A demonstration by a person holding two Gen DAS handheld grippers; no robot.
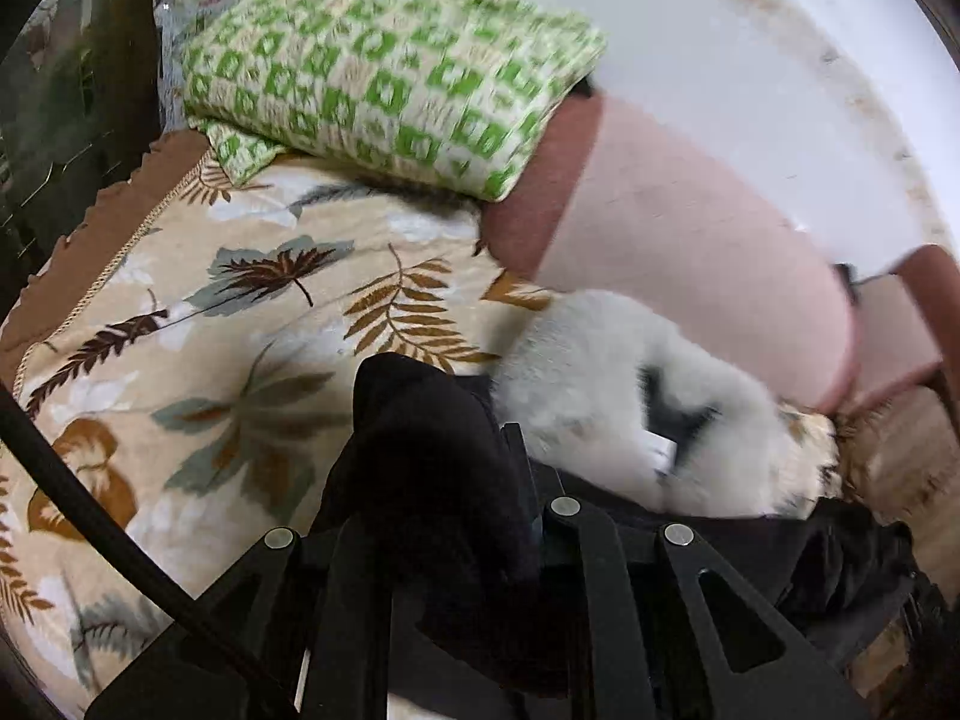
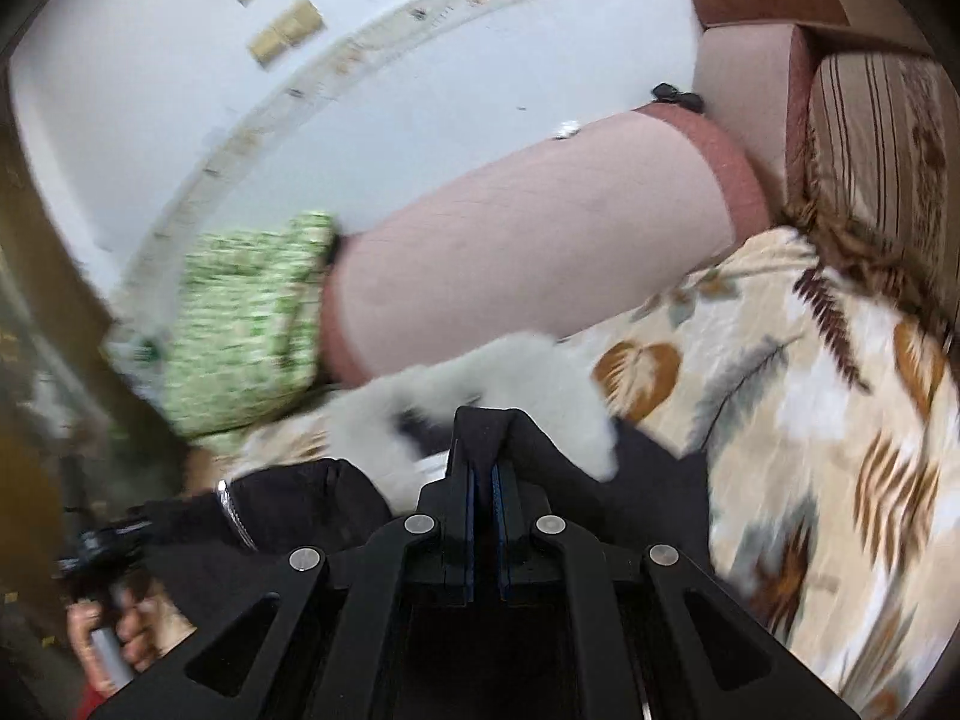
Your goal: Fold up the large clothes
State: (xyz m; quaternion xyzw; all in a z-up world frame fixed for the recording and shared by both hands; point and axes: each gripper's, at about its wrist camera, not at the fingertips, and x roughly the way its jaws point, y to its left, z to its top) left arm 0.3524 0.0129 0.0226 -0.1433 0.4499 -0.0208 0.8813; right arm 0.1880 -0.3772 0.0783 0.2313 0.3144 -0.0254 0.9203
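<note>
While both are clamping the black jacket [image 1: 420, 438], the left gripper [image 1: 480, 480] and right gripper [image 2: 483, 450] are hanging over the sofa [image 1: 240, 312].

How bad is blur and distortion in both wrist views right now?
Left wrist: the green pillow and white fur trim are smeared, while the leaf-print cover stays fairly readable. Right wrist: heavier streaking on the left side; the fingers are sharp. Both views: fisheye bends the wall border into an arc; light is flat, with no glare.
</note>
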